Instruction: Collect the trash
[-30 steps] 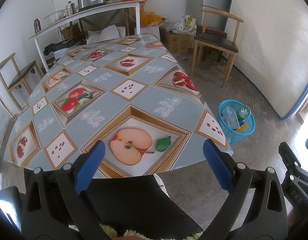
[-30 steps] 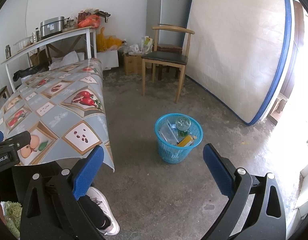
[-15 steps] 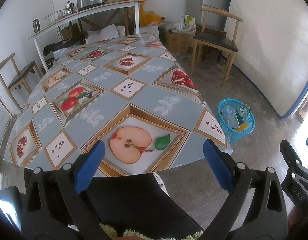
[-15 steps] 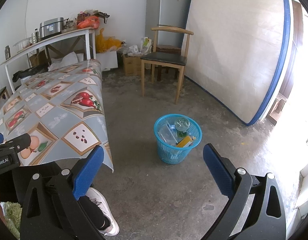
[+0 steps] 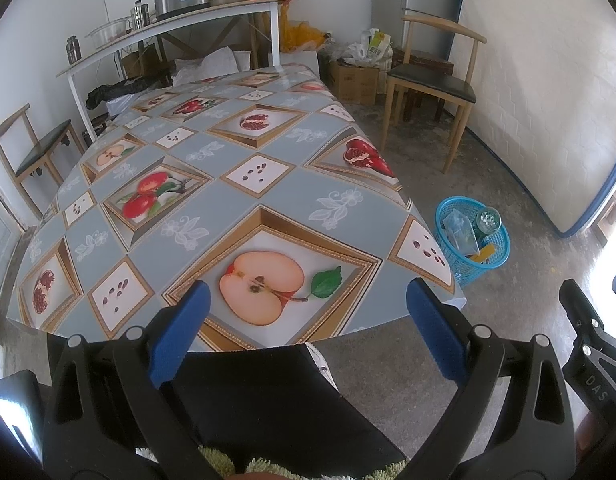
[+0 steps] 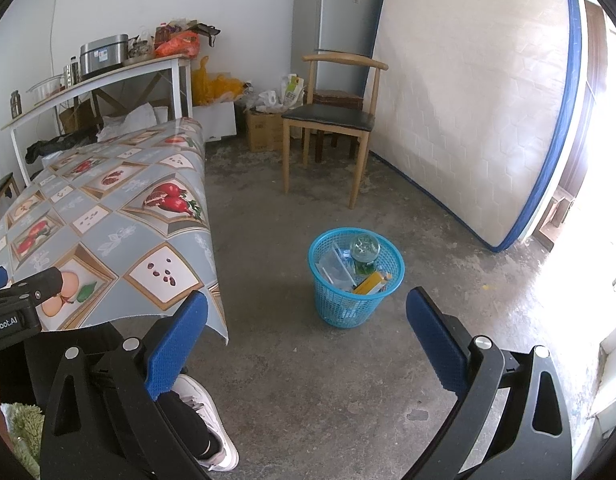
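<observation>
Both the left gripper [image 5: 308, 332] and right gripper [image 6: 305, 332] hang released, holding nothing. The trash sits in the round blue plastic mesh basket [image 6: 356, 280] at twelve o'clock of the right gripper, just off the fruit-patterned tablecloth's [image 5: 227, 200] corner. A careless swing could tip the light basket, I judge.

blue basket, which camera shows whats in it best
The right wrist view: the blue basket stands whole on the open floor, with a bottle, clear packaging and a yellow item visible inside. In the left wrist view it sits smaller, beside the table's corner, its near side cut off.
</observation>
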`<state>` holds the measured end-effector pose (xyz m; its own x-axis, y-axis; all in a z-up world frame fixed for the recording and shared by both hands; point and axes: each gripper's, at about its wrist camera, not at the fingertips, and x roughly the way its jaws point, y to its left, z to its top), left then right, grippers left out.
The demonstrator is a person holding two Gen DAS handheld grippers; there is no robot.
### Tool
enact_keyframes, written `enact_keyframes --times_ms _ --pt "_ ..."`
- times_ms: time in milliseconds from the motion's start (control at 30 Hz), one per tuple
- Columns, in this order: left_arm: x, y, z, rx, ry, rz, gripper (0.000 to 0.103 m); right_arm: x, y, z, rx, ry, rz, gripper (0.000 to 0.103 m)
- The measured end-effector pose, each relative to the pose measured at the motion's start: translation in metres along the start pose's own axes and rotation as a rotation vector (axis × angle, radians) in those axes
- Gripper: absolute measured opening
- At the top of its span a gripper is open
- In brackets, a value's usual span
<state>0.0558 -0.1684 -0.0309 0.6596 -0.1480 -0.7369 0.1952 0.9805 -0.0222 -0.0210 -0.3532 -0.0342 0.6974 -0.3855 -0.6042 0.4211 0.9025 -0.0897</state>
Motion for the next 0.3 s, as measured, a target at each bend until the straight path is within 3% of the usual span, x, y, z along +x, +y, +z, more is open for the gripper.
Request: enact_keyframes --times_ms 300 --pt "0.0006 0.0023 -0.0004 -0.001 0.007 -0.003 0.094 0.0002 -0.0005 0.0008 0.000 -0.001 0.001 0.096"
